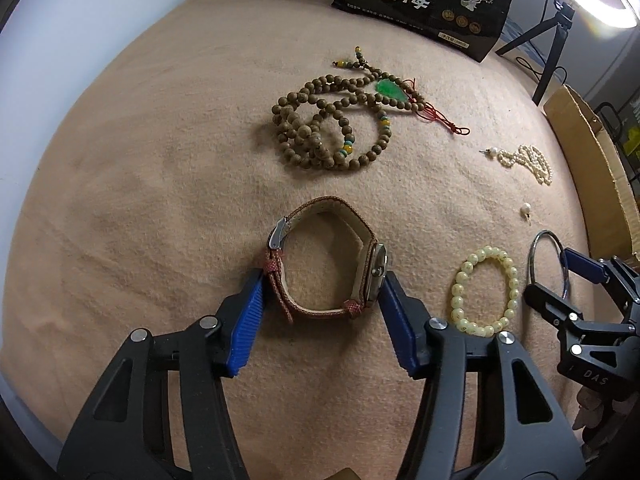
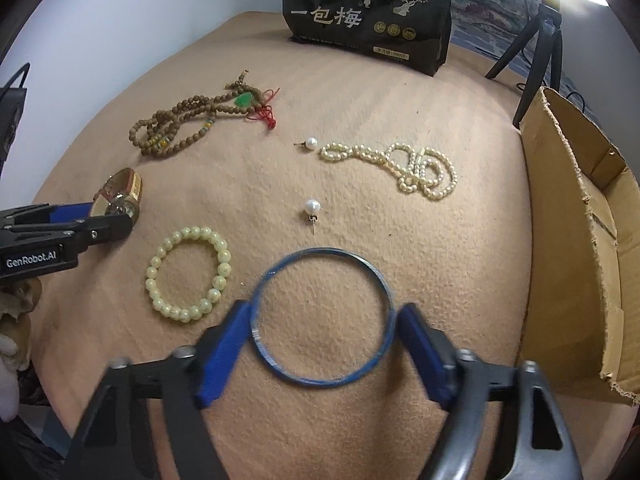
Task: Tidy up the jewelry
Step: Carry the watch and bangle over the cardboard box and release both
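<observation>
Presently a watch point(image 1: 328, 264) with a brown strap is clasped between the blue jaws of the left gripper point(image 1: 324, 300), standing on edge on the tan-covered desk point(image 1: 140, 160). Just right of it, a blue bangle point(image 2: 324, 320) is pinched at both sides by the right gripper point(image 2: 324, 332). Between them a pale bead bracelet point(image 2: 188, 274) is laid flat.
</observation>
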{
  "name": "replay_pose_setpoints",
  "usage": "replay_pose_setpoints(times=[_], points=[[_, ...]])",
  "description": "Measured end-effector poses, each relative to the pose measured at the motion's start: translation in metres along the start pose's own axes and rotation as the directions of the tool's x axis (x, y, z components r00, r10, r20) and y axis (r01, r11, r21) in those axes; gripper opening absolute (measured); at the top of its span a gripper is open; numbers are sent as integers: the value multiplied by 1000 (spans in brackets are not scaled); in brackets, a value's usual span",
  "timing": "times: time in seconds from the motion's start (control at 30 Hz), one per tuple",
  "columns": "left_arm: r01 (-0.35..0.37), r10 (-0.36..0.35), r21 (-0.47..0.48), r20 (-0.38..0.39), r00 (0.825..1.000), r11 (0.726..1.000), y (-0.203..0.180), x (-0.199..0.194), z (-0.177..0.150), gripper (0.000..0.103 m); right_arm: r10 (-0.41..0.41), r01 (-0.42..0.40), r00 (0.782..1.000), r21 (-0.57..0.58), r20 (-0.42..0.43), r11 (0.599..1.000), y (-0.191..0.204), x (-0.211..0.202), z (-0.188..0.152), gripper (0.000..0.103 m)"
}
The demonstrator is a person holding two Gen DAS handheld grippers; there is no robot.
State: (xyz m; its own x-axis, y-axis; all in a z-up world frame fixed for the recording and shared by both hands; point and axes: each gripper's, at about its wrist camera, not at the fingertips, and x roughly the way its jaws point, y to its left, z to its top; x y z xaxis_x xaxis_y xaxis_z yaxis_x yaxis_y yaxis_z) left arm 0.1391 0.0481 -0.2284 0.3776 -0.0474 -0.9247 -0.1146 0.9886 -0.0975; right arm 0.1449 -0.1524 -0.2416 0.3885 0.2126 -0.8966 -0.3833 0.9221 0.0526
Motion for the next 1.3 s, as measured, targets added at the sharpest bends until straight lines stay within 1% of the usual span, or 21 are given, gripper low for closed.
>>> replay_pose_setpoints(times=[0.17, 0.27, 0.37, 0.47, 0.6, 0.8, 1.0, 1.13, 1.3], points=[[0, 0, -5, 11, 1000, 1000, 0, -5, 0, 57, 11, -11, 1000, 11, 12, 1000, -2, -4, 0, 75], [3, -3, -1, 33, 999, 1000, -2, -14, 1, 57, 30, -31, 999, 27, 39, 999, -4, -15, 2, 74], [8, -8, 11, 62, 998, 1000, -8, -24, 4, 57, 49, -52, 996, 40, 76, 998, -6, -31, 6, 74], [25, -27, 24, 84, 996, 999, -15, -34, 8, 57, 35, -39, 992, 31, 123, 999, -6, -53, 10, 74], [52, -58, 54, 115, 992, 997, -33, -48, 14, 57, 29, -38, 984, 46, 173, 998, -11, -81, 13, 74], [98, -113, 104, 151, 982, 990, -66, -65, 26, 57, -37, 21, 974, 75, 224, 997, -34, -112, 12, 75], [141, -167, 156, 167, 972, 978, -99, -74, 38, 57, -105, 79, 970, 125, 221, 989, -66, -126, 6, 75], [166, -197, 187, 167, 966, 968, -124, -75, 46, 57, -150, 113, 965, 175, 214, 978, -95, -137, -4, 75], [181, -223, 234, 170, 960, 955, -154, -73, 57, 57, -195, 146, 959, 232, 206, 962, -126, -145, -16, 75]])
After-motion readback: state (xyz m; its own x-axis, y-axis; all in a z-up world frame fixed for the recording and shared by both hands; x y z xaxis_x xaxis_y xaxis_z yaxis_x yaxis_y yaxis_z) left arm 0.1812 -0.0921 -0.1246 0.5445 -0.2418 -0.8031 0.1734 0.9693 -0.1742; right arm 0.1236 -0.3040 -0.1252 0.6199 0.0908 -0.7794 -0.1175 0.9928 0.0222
